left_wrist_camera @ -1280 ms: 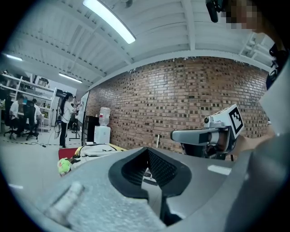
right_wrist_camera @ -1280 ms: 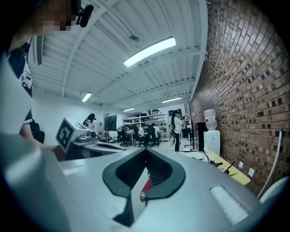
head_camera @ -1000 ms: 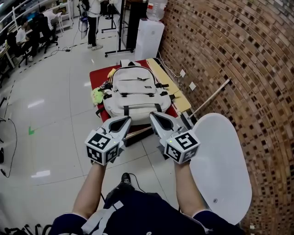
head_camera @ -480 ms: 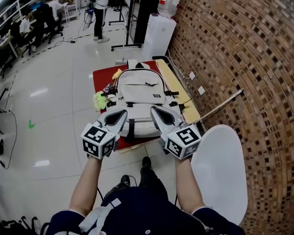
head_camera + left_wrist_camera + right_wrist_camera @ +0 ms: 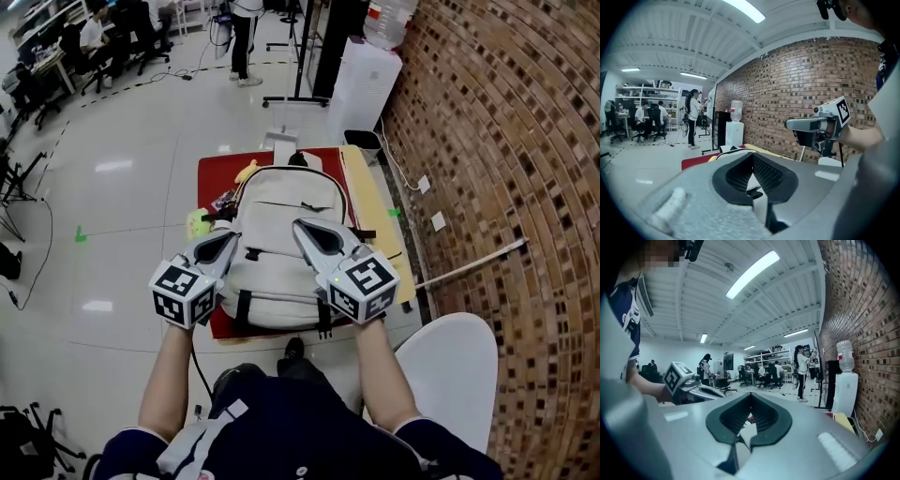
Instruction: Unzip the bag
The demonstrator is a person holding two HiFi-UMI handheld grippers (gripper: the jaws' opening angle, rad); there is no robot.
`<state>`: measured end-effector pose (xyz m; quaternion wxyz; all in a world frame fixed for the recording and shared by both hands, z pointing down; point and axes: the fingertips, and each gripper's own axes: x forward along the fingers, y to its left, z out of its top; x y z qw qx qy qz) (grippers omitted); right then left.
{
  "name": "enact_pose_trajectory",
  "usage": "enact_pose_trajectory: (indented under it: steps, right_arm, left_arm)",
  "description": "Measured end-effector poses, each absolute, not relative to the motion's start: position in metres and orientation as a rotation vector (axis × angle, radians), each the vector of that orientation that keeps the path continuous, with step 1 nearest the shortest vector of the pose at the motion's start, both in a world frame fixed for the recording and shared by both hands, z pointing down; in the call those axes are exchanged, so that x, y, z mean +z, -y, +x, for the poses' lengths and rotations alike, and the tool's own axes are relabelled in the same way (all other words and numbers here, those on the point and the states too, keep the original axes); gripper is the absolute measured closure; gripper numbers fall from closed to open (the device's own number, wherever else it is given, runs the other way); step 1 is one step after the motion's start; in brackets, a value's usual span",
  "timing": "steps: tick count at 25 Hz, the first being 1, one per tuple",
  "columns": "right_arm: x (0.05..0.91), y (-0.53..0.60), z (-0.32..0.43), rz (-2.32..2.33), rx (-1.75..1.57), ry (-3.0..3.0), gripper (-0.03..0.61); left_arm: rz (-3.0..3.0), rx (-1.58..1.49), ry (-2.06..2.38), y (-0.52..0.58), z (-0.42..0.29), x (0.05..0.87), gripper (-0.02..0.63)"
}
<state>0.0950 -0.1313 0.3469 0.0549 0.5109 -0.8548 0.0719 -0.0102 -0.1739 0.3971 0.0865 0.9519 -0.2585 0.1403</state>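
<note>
Two grippers are held out side by side over a pale grey bag (image 5: pixel 281 202), which lies flat on a low red-topped bench (image 5: pixel 211 178) directly ahead of the person, its top end pointing away and its black-buckled straps facing up. The left gripper (image 5: pixel 232 234) hangs over the bag's near left part and the right gripper (image 5: pixel 300 227) over its near right part, both angled slightly inward toward each other. From the head view it is hard to tell whether either tip touches the fabric; they look to be just above it. In the left gripper view the fingers (image 5: pixel 733 171) are pressed together with nothing between them, and the right gripper view shows the same on that side: closed and empty. Each gripper view also catches the other gripper off to one side, marker cube facing the camera. A yellow-green item (image 5: pixel 197 223) sits on the bench just beside the bag's left edge, and pale wooden boards (image 5: pixel 370 202) run along the bench's right side, near the brick wall (image 5: pixel 506 141). Beyond the bench stands a white water dispenser (image 5: pixel 364 84), and a white oval surface (image 5: pixel 455 361) lies by the person's right arm. People (image 5: pixel 98 23) sit at desks far across the room.
</note>
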Motion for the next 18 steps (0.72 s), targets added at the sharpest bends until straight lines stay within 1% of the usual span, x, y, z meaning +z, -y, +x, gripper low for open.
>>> enact_pose_trajectory:
  steps: [11,18]
  right_arm:
    - [0.369,0.185,0.101,1.338,0.247,2.648,0.574]
    - [0.391,0.227,0.078,1.248,0.251,2.559,0.574]
  left_arm:
    - [2.755,0.567,0.910,0.213,-0.007,0.416,0.611]
    - [2.694,0.611,0.876,0.245,-0.023,0.451,0.611]
